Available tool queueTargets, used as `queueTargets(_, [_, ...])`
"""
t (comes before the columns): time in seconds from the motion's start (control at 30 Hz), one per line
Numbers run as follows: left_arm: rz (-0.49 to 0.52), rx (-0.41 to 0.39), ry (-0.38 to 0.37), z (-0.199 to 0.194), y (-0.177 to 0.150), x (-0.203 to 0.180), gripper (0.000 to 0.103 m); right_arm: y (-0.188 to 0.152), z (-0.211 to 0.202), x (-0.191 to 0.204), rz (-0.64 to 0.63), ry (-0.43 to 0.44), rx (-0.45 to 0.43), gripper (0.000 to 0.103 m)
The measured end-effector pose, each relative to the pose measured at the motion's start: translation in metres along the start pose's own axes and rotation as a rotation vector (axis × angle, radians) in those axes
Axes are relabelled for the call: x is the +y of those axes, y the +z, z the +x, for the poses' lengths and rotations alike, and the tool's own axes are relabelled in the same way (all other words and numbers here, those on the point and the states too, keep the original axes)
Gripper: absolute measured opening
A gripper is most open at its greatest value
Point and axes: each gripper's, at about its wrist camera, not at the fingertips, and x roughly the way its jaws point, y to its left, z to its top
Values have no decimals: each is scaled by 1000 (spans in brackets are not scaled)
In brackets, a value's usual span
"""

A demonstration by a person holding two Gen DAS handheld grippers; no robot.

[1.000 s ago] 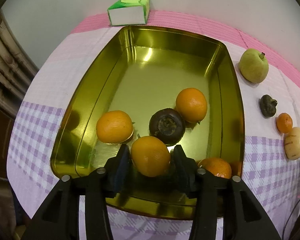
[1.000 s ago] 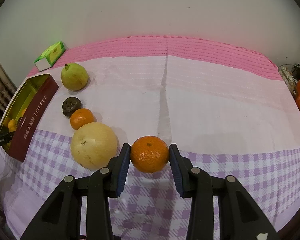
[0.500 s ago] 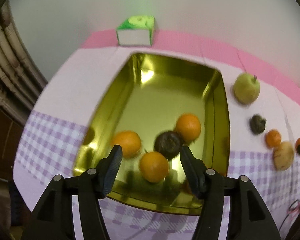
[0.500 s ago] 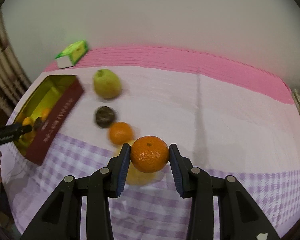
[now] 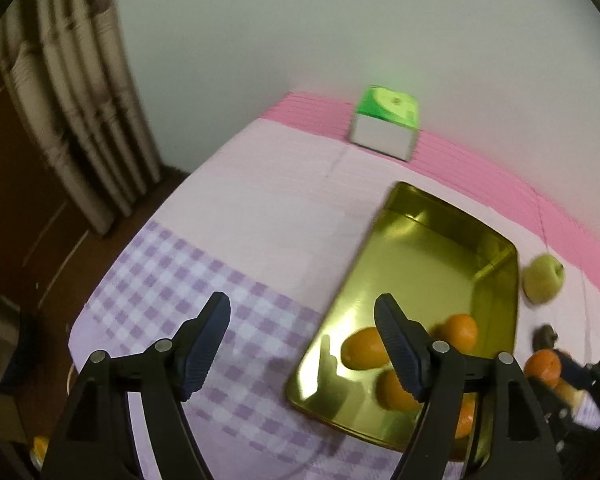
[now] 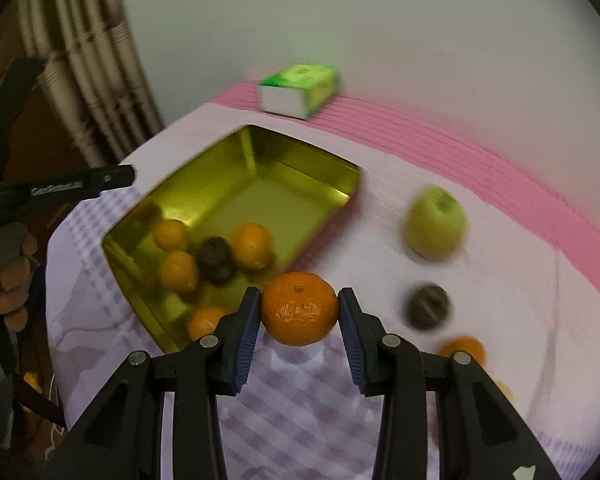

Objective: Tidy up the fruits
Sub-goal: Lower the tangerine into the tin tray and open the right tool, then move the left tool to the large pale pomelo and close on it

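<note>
Nearest, right hand-held gripper (image 6: 299, 312) pinching a mandarin (image 6: 299, 309), now carried from the open desk (image 6: 500, 280) to just beside the gold tin (image 6: 320, 168); likely next in. Left hand-held gripper (image 5: 302, 334), jaws just opened and empty, lifted off the tin after dropping its orange. Inside: five oranges, one dark fruit (image 6: 216, 254). Beyond, loose: one orange (image 6: 462, 350), one dark fruit (image 6: 427, 306), one green pear (image 6: 436, 222). Farthest, one green box (image 6: 300, 88).

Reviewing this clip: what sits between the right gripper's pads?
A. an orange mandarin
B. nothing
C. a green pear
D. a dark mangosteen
A: in the right wrist view the right gripper has both pads pressed on an orange mandarin, close to the gold tin.
</note>
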Motion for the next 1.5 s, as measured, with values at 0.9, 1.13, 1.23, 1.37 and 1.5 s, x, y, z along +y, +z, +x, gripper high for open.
queueTargets(0.9, [-26,37,-34,17,-2,6,76,14,73,43,-112,19,123,38])
queueTargets(1.13, [-14,35,-31,17,-4,4,76,14,52,32,-47,38,65,47])
queueTargets(1.23, [2,31,-26,16,-6,0,76,9,34,20,-18,33,30,51])
queueTargets(1.37, [38,23,-23,13,-10,-10,77,-5,8,-9,45,-1,-19,55])
queueTargets(1.5, [92,10,-33,9,-16,-26,77,-23,-16,-52,115,-92,-65,59])
